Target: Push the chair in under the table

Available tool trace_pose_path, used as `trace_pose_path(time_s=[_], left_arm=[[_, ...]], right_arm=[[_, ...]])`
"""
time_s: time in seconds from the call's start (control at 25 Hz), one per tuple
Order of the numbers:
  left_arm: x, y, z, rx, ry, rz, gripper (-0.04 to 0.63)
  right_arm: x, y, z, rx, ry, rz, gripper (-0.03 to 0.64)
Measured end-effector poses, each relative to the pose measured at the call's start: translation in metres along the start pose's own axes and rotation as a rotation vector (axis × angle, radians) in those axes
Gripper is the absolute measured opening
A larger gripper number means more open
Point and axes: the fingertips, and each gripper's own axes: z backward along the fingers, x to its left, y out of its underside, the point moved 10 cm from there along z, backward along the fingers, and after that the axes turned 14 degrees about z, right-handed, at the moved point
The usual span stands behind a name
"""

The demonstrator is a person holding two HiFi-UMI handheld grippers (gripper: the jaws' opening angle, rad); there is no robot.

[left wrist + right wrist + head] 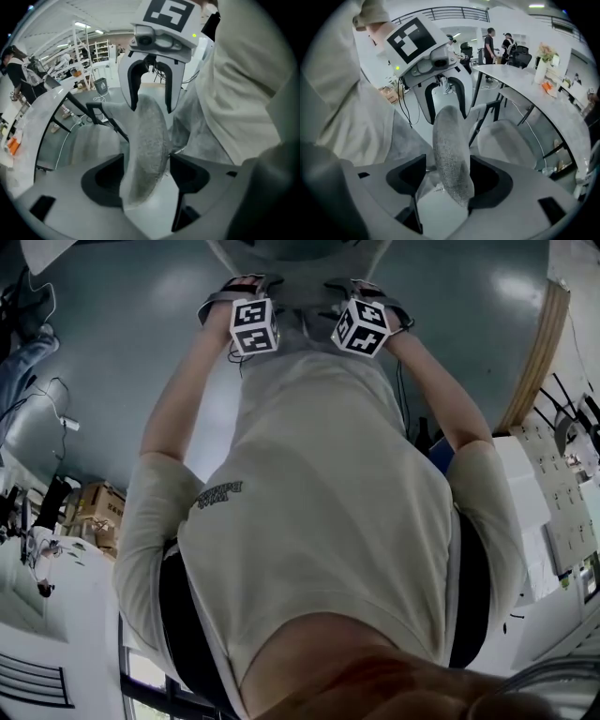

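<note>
a: which step?
b: lining up for the push, by the look of it. no grip yet.

a: left to right, then.
b: at left, left tongs point(146, 176) released, spread wide astride the grey chair back point(149, 136), top edge between the jaws, no squeeze. at right, right tongs point(447, 176) likewise released, straddling the same edge, facing the other pair.

a: and the chair itself?
b: right in front of the body, seat point(502, 136) turned toward the table point(534, 101), close by its rim. hard to tell how far under.

a: next?
b: probably clench both pairs, or simply lean on the back, then shove evenly forward.

a: anything in the way?
b: black table legs point(84, 108) beside the seat, so worth steering between. farther right, a vase point(540, 70) on top, people beyond.
</note>
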Motion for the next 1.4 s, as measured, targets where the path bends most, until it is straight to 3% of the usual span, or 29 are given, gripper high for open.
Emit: trace_pose_path(time_s=[0.32, 0.44, 0.56, 0.72, 0.8, 1.0, 1.4], left_arm=[[0.014, 0.011, -0.039, 0.053, 0.071, -0.003, 0.285], [0.015, 0.011, -0.049, 0.072, 0.084, 0.005, 0.279], [0.014, 0.009, -0.052, 0.074, 0.074, -0.017, 0.26], [0.011, 0.015, -0.052, 0.04, -0.003, -0.104, 0.143], [0.01, 0.014, -0.052, 0.034, -0.005, -0.103, 0.138], [0.015, 0.014, -0.05, 0.028, 0.015, -0.102, 0.129], [0.032, -0.002, -0.047, 0.006, -0.015, -0.094, 0.107]], right_arm=[[-0.009, 0.009, -0.038, 0.092, -0.028, 0.028, 0.297], [-0.009, 0.014, -0.042, 0.12, -0.024, 0.065, 0.264], [-0.01, 0.016, -0.042, 0.132, -0.017, 0.086, 0.25], [-0.008, 0.009, -0.046, 0.141, 0.012, 0.187, 0.165], [-0.004, 0.01, -0.045, 0.145, 0.038, 0.22, 0.14], [-0.007, 0.01, -0.047, 0.149, 0.012, 0.19, 0.141], [-0.029, 0.017, -0.035, 0.173, 0.055, 0.188, 0.135]])
